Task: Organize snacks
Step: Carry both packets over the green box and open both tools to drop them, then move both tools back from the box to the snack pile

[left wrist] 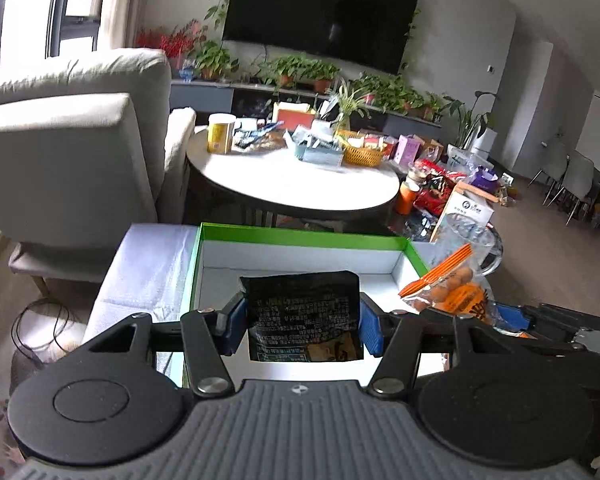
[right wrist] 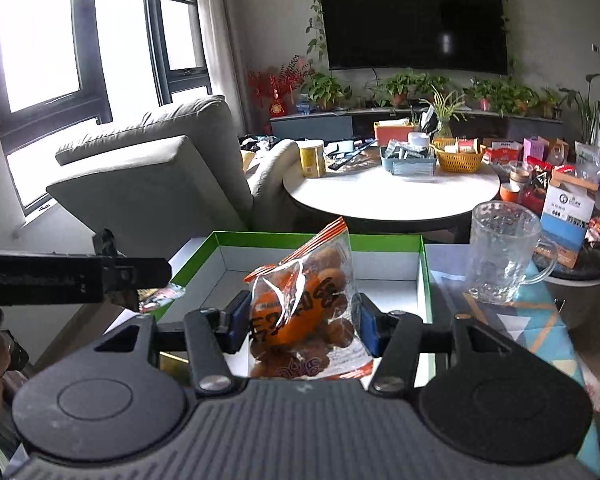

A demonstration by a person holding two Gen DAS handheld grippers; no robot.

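— Gripping status, left gripper (left wrist: 302, 322)?
— A black snack packet (left wrist: 304, 314) is clamped between its pads, held above the green-edged box (left wrist: 300, 234).
— Right gripper (right wrist: 300, 328)?
— An orange snack bag (right wrist: 304, 312) is clamped likewise, over the same box (right wrist: 425, 280); a glass mug (right wrist: 504, 256) is seen at the right.

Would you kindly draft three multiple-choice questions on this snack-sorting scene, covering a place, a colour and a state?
1. Where is the glass mug?
A. right of the box
B. inside the box
C. on the round table

2. What colour is the box rim?
A. red
B. green
C. blue

3. What is the left hand-held gripper doing?
A. open, holding nothing
B. shut on the black snack packet
C. shut on the mug

Answers: 1 A, it stands just past the box's right wall. 2 B, the edge is bright green. 3 B, both blue pads press the packet's sides, while the right hand-held gripper clamps the orange snack bag.
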